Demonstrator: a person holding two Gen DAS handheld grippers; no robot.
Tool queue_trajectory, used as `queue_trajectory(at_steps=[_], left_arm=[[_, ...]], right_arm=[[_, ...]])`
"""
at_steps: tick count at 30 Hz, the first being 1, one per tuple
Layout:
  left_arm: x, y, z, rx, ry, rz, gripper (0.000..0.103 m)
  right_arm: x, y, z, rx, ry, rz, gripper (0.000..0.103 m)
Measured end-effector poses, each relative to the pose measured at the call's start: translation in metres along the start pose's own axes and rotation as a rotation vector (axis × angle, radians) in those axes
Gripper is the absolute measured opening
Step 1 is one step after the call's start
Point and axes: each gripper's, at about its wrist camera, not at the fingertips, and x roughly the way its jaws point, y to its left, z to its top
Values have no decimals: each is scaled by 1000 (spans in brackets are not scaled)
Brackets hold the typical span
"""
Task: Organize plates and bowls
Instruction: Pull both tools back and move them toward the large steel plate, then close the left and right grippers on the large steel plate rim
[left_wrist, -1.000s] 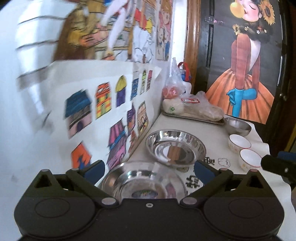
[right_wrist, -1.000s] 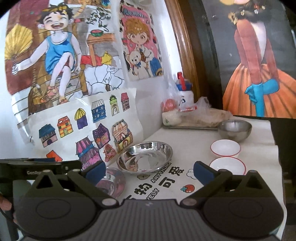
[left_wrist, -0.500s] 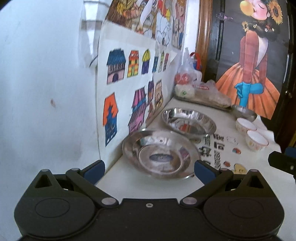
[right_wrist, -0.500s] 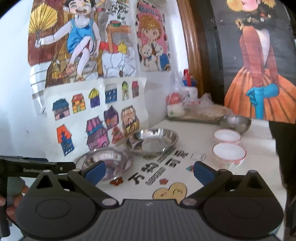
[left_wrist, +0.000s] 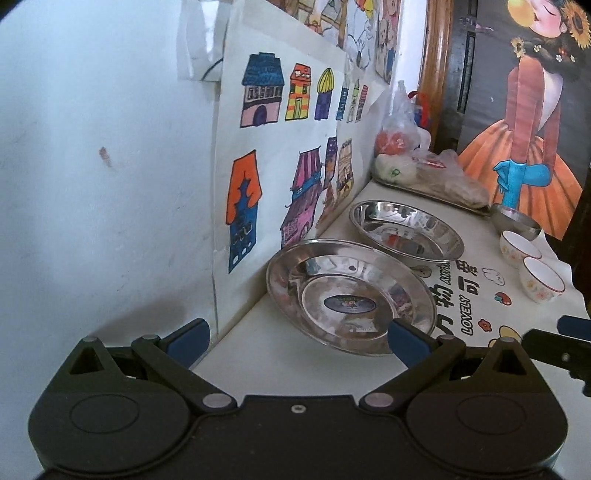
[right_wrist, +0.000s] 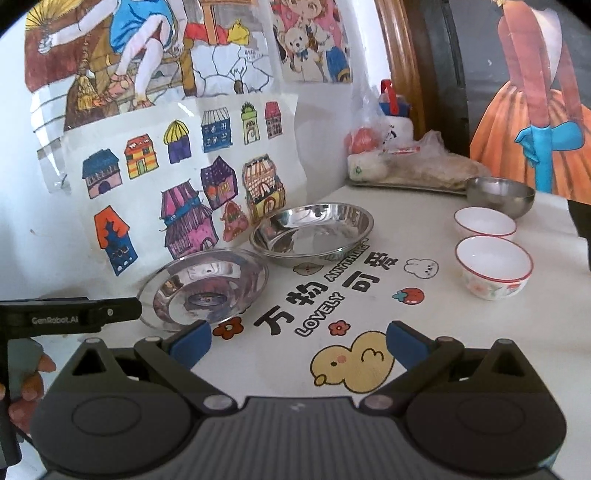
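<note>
Two shiny steel plates sit by the wall: a near one (left_wrist: 351, 295) (right_wrist: 207, 288) and a deeper far one (left_wrist: 406, 230) (right_wrist: 312, 232). Two white red-rimmed bowls stand at the right, a near one (left_wrist: 541, 284) (right_wrist: 493, 267) and a far one (left_wrist: 519, 247) (right_wrist: 484, 221), with a small steel bowl (left_wrist: 515, 221) (right_wrist: 500, 194) behind them. My left gripper (left_wrist: 297, 341) is open and empty, just short of the near plate. My right gripper (right_wrist: 299, 341) is open and empty above the printed tablecloth (right_wrist: 369, 314).
A steel tray (right_wrist: 406, 182) with plastic bags of food and a white bottle (right_wrist: 397, 122) stands at the back. Children's drawings (right_wrist: 184, 177) lean on the wall at the left. The table's right edge (right_wrist: 580, 236) is close to the bowls.
Both grippers have pulled back and lowered toward the table's near end; the plates and bowls now look farther away. Nothing on the table has moved.
</note>
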Motion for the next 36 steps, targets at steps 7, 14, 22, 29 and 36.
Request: queue_trajectory(at_steps=[7, 14, 22, 29, 36], left_arm=[[5, -6, 0, -6, 1, 18, 102], [11, -11, 1, -42, 8, 13, 91], [32, -10, 1, -135, 58, 2, 61], [44, -3, 0, -230, 63, 26, 37], [47, -3, 1, -268, 61, 35, 24]], right_arm=[[19, -7, 6, 23, 23, 40, 103], [41, -11, 20, 37, 58, 101, 96], [72, -7, 32, 47, 85, 150, 78], [103, -2, 42, 45, 124, 170, 59], [132, -3, 49, 81, 180, 203, 30]])
